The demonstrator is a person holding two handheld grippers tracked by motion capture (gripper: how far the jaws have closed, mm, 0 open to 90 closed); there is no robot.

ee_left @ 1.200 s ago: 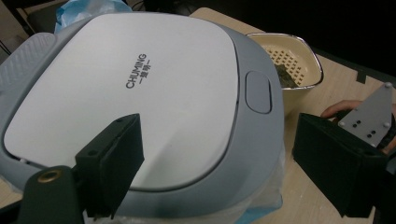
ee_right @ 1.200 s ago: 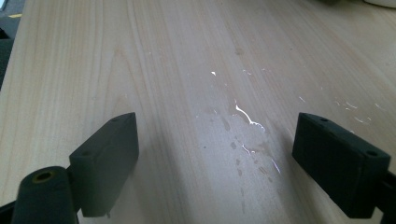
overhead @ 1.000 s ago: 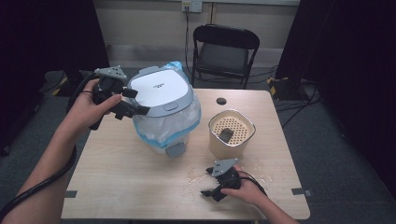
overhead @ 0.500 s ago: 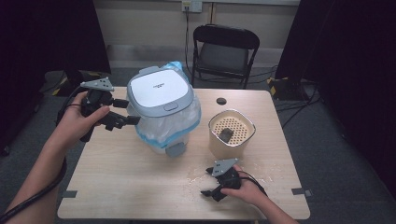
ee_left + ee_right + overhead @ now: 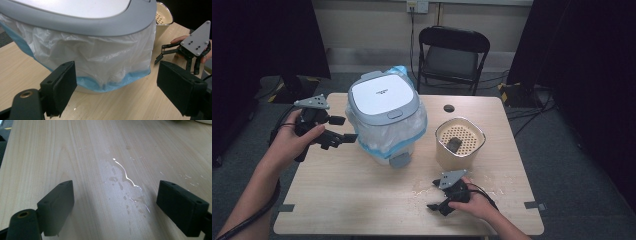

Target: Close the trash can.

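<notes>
Lidded bin (image 5: 384, 117) w/ white liner bag (image 5: 100, 55) and blue edging stands near the table's (image 5: 337, 195) far edge, left of centre. Beige perforated basket (image 5: 459, 142) sits to its right, toward the right edge, apart from the bin. Left gripper (image 5: 339, 130) is held above the left edge, fingers (image 5: 58, 91) spread wide, aimed at the bin's bagged side, not touching. Right gripper (image 5: 435, 195) rests low near the front edge, right of centre, fingers (image 5: 57, 206) spread, nothing between them. Wet patch (image 5: 125, 185) on the wood just ahead of it.
</notes>
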